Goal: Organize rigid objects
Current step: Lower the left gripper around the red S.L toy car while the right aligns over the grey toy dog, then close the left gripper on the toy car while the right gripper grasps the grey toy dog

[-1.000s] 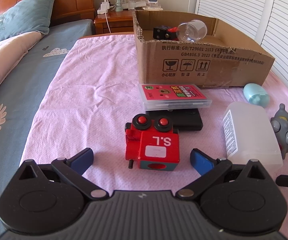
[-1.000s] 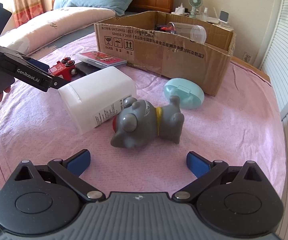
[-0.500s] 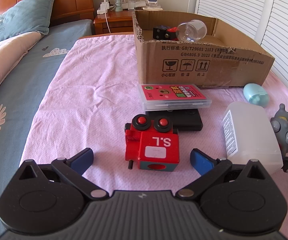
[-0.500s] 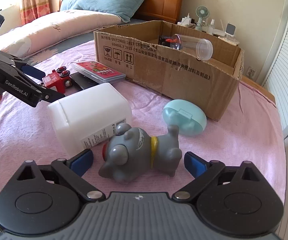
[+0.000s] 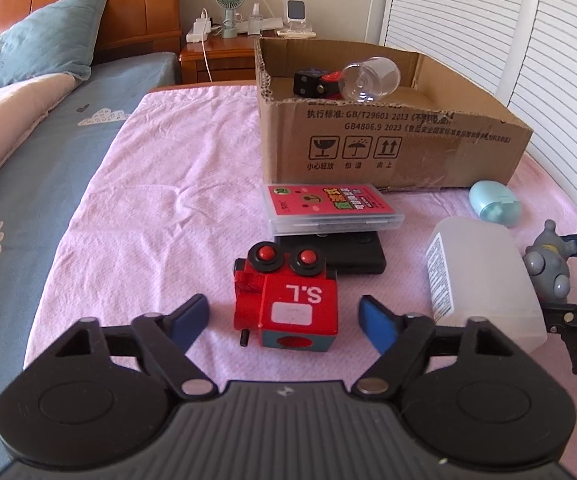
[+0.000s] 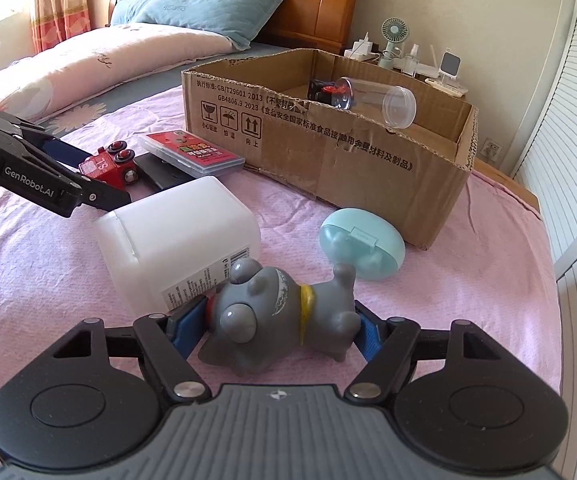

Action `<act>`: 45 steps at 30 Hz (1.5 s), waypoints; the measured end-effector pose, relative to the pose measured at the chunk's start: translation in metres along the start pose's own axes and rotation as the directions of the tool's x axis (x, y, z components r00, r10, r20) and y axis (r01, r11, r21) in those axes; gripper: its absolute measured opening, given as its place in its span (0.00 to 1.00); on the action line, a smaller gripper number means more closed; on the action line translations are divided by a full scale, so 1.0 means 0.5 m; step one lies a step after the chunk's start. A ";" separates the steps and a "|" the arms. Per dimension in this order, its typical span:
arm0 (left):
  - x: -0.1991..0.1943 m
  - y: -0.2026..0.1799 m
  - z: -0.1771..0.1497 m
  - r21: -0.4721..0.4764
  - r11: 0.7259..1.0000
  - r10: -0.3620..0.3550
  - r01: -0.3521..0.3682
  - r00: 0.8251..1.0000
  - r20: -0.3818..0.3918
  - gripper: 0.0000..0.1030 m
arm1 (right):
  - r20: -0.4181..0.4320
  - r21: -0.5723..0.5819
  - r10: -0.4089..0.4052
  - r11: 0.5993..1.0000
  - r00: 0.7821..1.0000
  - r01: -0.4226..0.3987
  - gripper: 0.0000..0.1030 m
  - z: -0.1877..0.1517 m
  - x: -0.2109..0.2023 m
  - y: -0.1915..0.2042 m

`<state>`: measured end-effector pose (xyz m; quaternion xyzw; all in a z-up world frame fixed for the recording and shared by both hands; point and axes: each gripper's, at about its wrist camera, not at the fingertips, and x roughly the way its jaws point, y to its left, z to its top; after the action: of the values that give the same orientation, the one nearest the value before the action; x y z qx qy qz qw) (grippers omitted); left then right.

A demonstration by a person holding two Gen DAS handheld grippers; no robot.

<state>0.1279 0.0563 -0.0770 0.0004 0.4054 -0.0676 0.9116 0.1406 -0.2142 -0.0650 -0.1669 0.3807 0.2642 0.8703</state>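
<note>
Right wrist view: the grey toy figure point(image 6: 280, 320), lying beside the white container point(image 6: 180, 236), is bracketed by the right gripper point(image 6: 278, 330), jaws not visibly clamped (contact unclear). Closing, then carrying to the cardboard box point(image 6: 328, 160), is judged next; the left gripper point(image 5: 284, 316) is held wide before the red toy train point(image 5: 288, 300).

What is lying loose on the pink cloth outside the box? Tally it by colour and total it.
Red: 2, the toy train and the card case
Black: 1, the flat device under the card case
White: 1, the plastic bottle
Grey: 1, the toy figure between the right gripper fingers
Teal: 1, the oval case
Total: 6
</note>
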 end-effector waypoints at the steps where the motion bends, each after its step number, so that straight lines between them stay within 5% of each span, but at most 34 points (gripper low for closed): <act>1: -0.001 -0.002 -0.001 0.003 1.000 0.000 0.000 1.000 0.007 0.68 | 0.000 0.000 -0.001 1.000 1.000 0.001 0.76 0.000 0.000 0.000; 9: 0.000 -0.011 -0.008 0.026 1.000 0.010 -0.012 0.999 0.045 0.63 | -0.001 0.012 -0.004 1.000 1.000 0.004 0.76 0.002 0.001 0.000; 13: 0.000 -0.007 -0.005 0.030 0.999 0.011 -0.012 0.998 0.056 0.51 | -0.003 0.023 -0.012 1.000 1.000 0.012 0.76 0.004 0.003 0.002; 33: -0.042 -0.003 0.014 0.162 0.985 -0.066 0.066 0.998 -0.006 0.51 | -0.035 0.054 -0.054 0.997 0.998 0.056 0.74 0.025 -0.042 -0.006; 45: -0.127 -0.036 0.128 0.283 0.948 -0.165 0.143 0.985 0.053 0.51 | 0.026 0.069 -0.046 0.997 0.999 0.044 0.74 0.084 -0.103 -0.031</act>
<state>0.1312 0.0425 0.0139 0.0943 0.3556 -0.1948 0.9092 0.1445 -0.2233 0.0025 -0.1420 0.3734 0.2336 0.8865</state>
